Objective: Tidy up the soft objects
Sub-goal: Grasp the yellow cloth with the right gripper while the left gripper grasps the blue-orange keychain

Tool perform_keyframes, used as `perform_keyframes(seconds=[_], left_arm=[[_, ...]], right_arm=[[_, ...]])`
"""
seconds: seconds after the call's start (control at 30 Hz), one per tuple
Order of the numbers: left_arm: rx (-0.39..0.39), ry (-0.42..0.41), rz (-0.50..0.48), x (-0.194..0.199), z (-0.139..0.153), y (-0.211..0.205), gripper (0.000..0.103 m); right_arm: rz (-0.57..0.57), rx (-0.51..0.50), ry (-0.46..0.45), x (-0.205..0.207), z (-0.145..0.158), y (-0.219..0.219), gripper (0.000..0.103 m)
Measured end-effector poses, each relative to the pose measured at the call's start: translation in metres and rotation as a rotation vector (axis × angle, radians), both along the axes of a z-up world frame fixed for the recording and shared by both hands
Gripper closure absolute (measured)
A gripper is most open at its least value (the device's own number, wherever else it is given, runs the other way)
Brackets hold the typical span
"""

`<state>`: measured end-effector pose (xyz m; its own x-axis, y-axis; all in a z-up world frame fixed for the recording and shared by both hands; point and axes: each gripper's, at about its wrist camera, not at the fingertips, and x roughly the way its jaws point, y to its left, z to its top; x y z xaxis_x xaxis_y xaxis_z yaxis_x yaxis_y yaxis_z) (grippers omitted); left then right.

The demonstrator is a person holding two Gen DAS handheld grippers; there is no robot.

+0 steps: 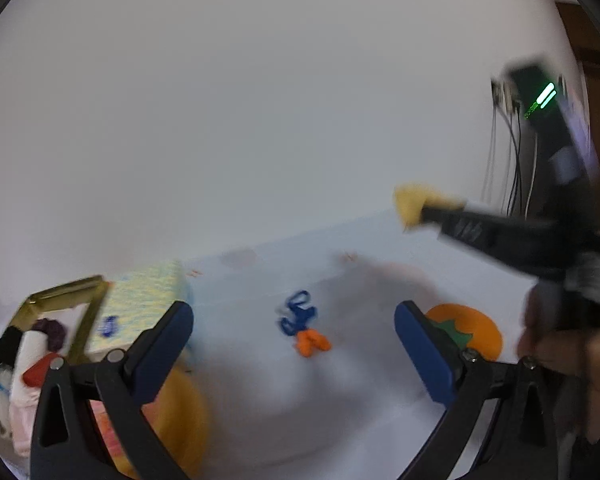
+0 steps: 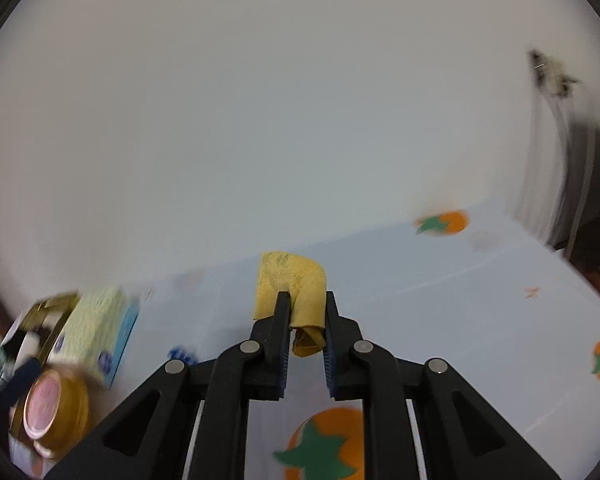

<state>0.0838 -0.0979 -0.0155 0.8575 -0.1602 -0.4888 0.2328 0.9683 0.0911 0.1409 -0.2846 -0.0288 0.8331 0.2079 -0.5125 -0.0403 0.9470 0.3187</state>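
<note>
My right gripper (image 2: 306, 300) is shut on a folded yellow cloth (image 2: 288, 280) and holds it in the air above the table; it also shows in the left wrist view (image 1: 420, 214) with the cloth (image 1: 410, 202) at its tips. My left gripper (image 1: 292, 316) is open and empty above the table. A small blue and orange soft toy (image 1: 304, 326) lies on the tablecloth between its fingers. A gold wire basket (image 1: 60, 294) at the left holds several soft items.
A pale yellow tissue pack (image 1: 144, 308) leans beside the basket. A round yellow tin (image 2: 56, 412) sits at the lower left. The light tablecloth (image 2: 460, 320) has orange persimmon prints. A white wall stands behind; cables and a black device (image 1: 540, 96) hang at the right.
</note>
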Motion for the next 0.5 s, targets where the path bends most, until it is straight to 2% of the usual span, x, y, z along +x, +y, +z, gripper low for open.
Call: perform_keyframes(seconds=[0.03, 0.1, 0.3, 0.4, 0.43, 0.5], left_arm=[[-0.006, 0.033, -0.002, 0.01, -0.004, -0.005, 0.007], [-0.022, 0.129, 0.004, 0.034, -0.012, -0.011, 0.024], [-0.067, 0.365, 0.089, 0.097, -0.039, -0.011, 0.046], [-0.092, 0.438, 0.108, 0.113, -0.05, -0.006, 0.052], [-0.102, 0.431, 0.112, 0.115, -0.049, -0.004, 0.053], [-0.109, 0.434, 0.105, 0.115, -0.049, -0.003, 0.066]], right_arm=[[-0.026, 0.001, -0.016, -0.004, 0.002, -0.004, 0.088], [-0.048, 0.015, -0.027, -0.005, 0.004, -0.01, 0.088], [-0.045, 0.04, -0.03, -0.002, 0.01, -0.003, 0.087], [-0.029, 0.04, -0.025, 0.006, 0.005, 0.0, 0.087], [-0.026, 0.038, -0.023, 0.006, 0.004, -0.003, 0.087], [-0.024, 0.036, -0.015, 0.007, 0.002, -0.001, 0.087]])
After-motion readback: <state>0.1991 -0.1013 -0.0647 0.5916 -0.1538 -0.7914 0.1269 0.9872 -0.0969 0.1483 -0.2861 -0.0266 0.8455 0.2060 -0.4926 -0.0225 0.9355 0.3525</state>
